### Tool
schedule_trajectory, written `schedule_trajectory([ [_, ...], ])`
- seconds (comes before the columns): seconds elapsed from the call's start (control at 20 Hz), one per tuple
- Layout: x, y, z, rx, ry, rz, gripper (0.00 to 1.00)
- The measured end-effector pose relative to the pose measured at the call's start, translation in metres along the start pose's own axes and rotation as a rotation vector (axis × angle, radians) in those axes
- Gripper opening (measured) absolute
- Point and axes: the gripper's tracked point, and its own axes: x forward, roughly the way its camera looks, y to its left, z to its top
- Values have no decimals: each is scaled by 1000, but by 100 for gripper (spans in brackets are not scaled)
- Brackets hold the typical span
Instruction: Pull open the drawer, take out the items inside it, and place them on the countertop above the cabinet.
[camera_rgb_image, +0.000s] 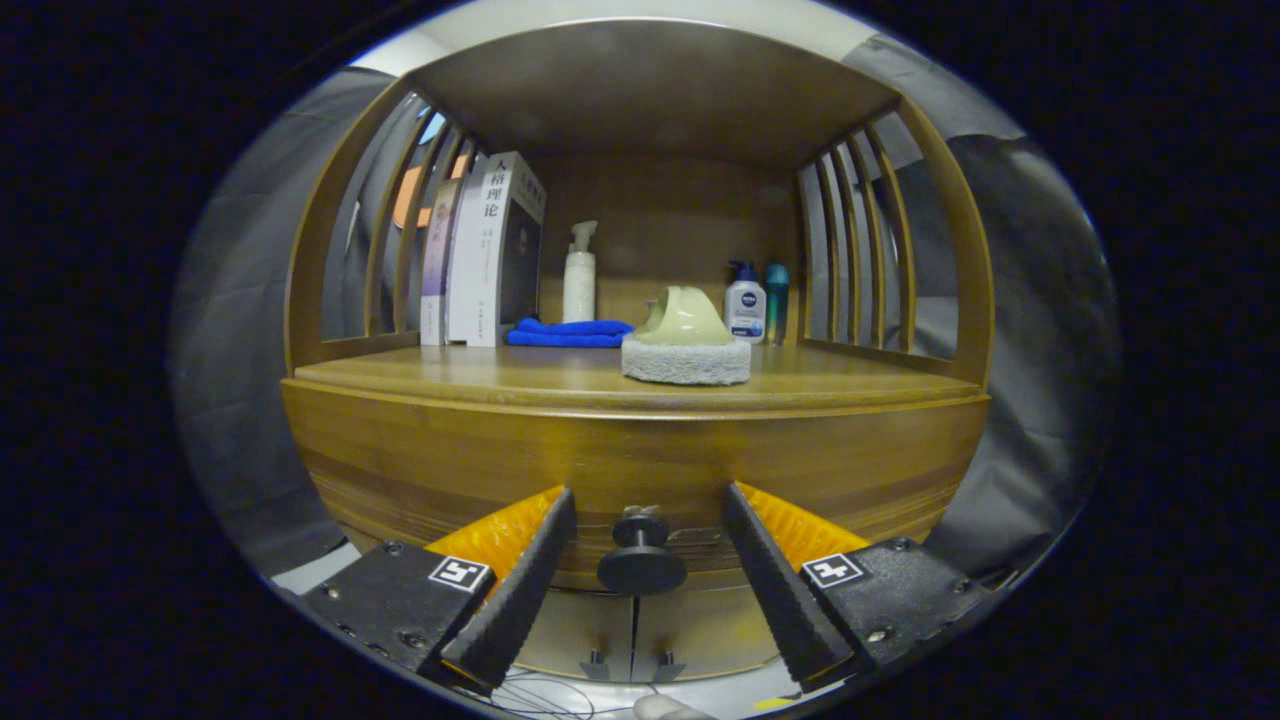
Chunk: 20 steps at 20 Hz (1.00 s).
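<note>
Wooden and flush with the cabinet front, the drawer (640, 470) lay closed at this moment, its dark round knob (641, 558) sitting in the gap between the gripper's two fingers. Nothing of the drawer's inside could be seen, so what it held could not be told.

Beyond the fingers, on the countertop (480, 378) above the drawer, things stood in a row. Furthest left were upright books (485, 255) against the slatted side. Next came a folded blue cloth (568, 333) with a white pump bottle (579, 275) behind it. Straight ahead of the knob and nearest the counter's front edge sat a pale green scrubber (686, 345) on its grey-white pad. Right of it, further back, stood a small white lotion bottle (745, 303) and a teal one (777, 300) just beside it.

That layout fitted two readings: the drawer waiting to be pulled with its contents inside, or the drawer pushed shut again with the scrubber or cloth already lifted out onto the counter. One frame could not settle which.

As for pose, the gripper (640, 575) was held level and square to the cabinet front, low against the drawer face. Its fingers were spread wide, one on each side of the knob and touching neither side of it, so it gripped nothing.
</note>
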Motion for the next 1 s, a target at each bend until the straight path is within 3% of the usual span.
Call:
schedule_trajectory([
  [0.15, -23, -9, 23, 13, -33, -3, 100],
  [0.55, -173, -69, 74, 39, -142, 6, 99],
  [0.8, -235, -103, 73, 70, -184, -25, 99],
  [1.0, -256, -115, 55, 62, -171, -42, 99],
])
